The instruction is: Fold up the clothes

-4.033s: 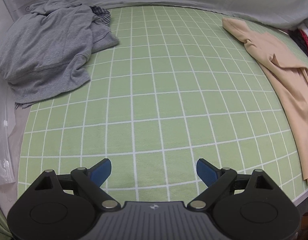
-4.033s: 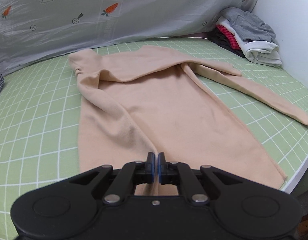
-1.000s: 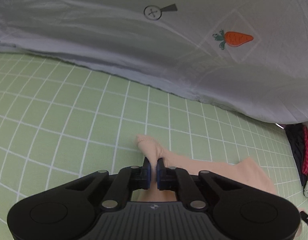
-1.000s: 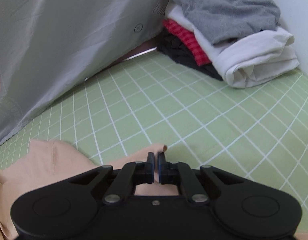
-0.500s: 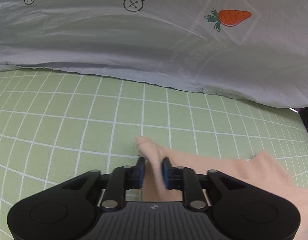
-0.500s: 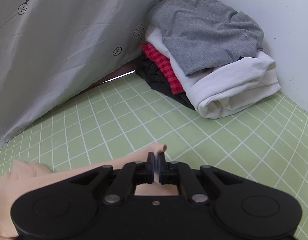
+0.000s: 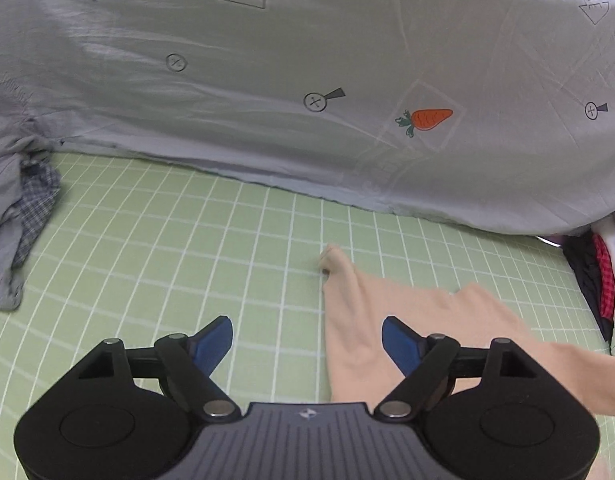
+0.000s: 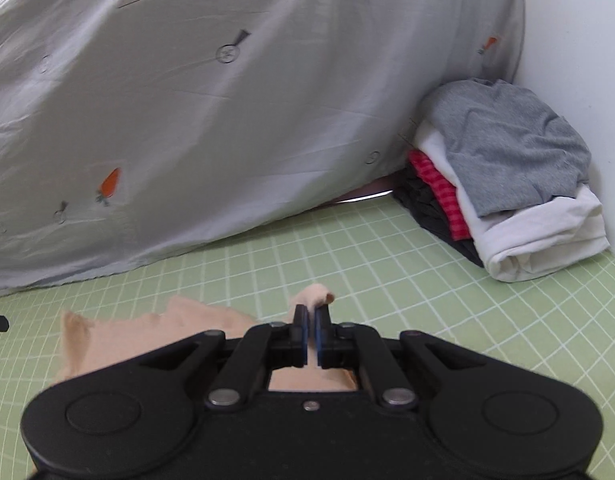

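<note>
The peach long-sleeved knit garment (image 7: 363, 320) lay on the green white-gridded mat (image 7: 147, 248), its top near the mat's far edge under the grey carrot-print sheet (image 7: 307, 80). The left gripper (image 7: 307, 336) was spreading its jaws, its blue pads clear of the cloth. The right gripper (image 8: 310, 330) stayed pressed together, pinching a fold of the garment, while a stack of folded clothes (image 8: 503, 184) sat in the mat's far right corner

Matt peach knit garment (image 7: 359, 320) on smooth green gridded sheet (image 7: 147, 248).
</note>
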The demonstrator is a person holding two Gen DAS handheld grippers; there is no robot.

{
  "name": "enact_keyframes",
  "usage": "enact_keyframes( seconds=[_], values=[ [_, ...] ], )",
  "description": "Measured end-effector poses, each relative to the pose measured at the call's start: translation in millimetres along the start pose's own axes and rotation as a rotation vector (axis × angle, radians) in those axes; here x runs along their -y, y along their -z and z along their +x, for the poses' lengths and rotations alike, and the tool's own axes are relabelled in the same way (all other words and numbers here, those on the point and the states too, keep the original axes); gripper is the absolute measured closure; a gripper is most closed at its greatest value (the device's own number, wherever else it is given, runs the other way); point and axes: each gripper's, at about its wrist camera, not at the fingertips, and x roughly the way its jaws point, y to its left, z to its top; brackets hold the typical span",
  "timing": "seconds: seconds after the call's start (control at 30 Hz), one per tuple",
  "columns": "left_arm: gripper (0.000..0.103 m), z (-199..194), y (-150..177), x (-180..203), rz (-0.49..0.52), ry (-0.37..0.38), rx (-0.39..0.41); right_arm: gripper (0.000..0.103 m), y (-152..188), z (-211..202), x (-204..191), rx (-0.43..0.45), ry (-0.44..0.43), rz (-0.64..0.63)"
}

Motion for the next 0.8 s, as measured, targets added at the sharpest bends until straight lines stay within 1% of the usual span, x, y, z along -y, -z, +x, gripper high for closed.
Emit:
enact_keyframes(
  seconds=[0.17,0.33,0.5,0.6,0.63,0.67,0.7,0.73,0.8],
  values=[
    [0.020,-37.1,66.1,-29.8,-0.041,-0.039,-0.063,0.099,42.2,-29.1,-42.9,-0.060,-0.087,-0.091],
    [0.020,-56.8,122.6,-48.8,-0.058,-0.061,-0.139,0.099,94.4,-54.4,-71.9,-0.147,-0.152,-0.141],
    [0.020,-70.3,151.8,-57.2,0.033,-0.060,-0.173,0.099,148.6,-80.8,-89.7,-0.223,-0.171,-0.124],
    [0.020,-69.8,163.8,-52.1,0.093,-0.030,-0.205,0.097,171.6,-93.4,-94.4,-0.257,-0.150,-0.081],
    [0.020,-69.3,167.8,-48.8,0.111,-0.012,-0.214,0.095,174.4,-99.1,-94.9,-0.255,-0.132,-0.068],
    [0.020,-68.6,171.4,-45.6,0.129,0.004,-0.222,0.083,177.2,-104.8,-95.5,-0.253,-0.113,-0.054],
    [0.020,-67.3,174.0,-42.2,0.153,0.013,-0.228,0.063,179.2,-110.3,-95.1,-0.248,-0.093,-0.037],
    [0.020,-65.3,176.7,-37.5,0.183,0.021,-0.234,0.050,179.7,-115.2,-92.6,-0.238,-0.068,-0.013],
    [0.020,-61.5,179.3,-30.5,0.218,0.037,-0.237,0.045,180.7,-124.6,-87.4,-0.217,-0.014,0.035]
  ],
)
